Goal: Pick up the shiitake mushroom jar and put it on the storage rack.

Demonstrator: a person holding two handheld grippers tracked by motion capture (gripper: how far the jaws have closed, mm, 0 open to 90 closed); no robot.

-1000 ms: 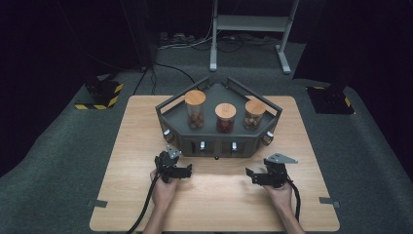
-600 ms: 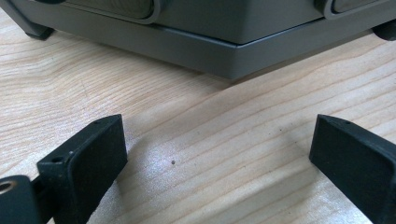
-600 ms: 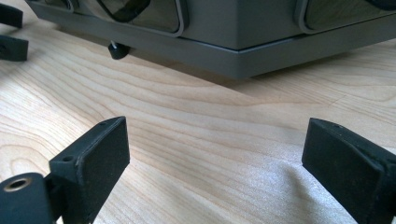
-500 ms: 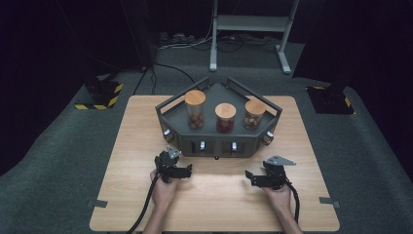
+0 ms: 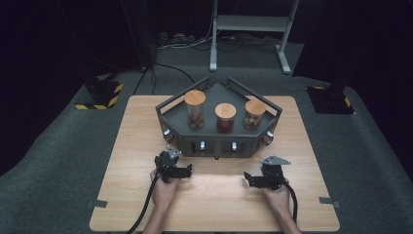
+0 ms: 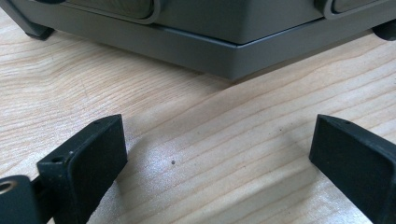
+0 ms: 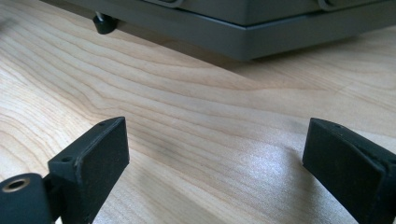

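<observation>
Nothing shifted since a second ago, left gripper point(image 5: 181, 170) and right gripper point(image 5: 252, 180) resting on the tabletop point(image 5: 122, 146) just in front of the grey rack point(image 5: 214, 141), fingers point(image 6: 88, 154) wide open and empty, three cork-lidded jars point(image 5: 225, 117) upright inside the rack.

A light wooden table point(image 5: 136, 146) is set on grey carpet point(image 5: 58, 161) in a dark room. Beyond the table's far edge, the legs and crossbar of a grey metal stand point(image 5: 251, 24) are seen, with a tangle of cables point(image 5: 182, 41) lying on the floor beside it. A black base marked with yellow and black hazard stripes point(image 5: 100, 93) is placed off the table's far left corner, and a similar one point(image 5: 331, 100) off its far right corner. Strips of grey tape point(image 5: 97, 203) are stuck at the table's near corners.
</observation>
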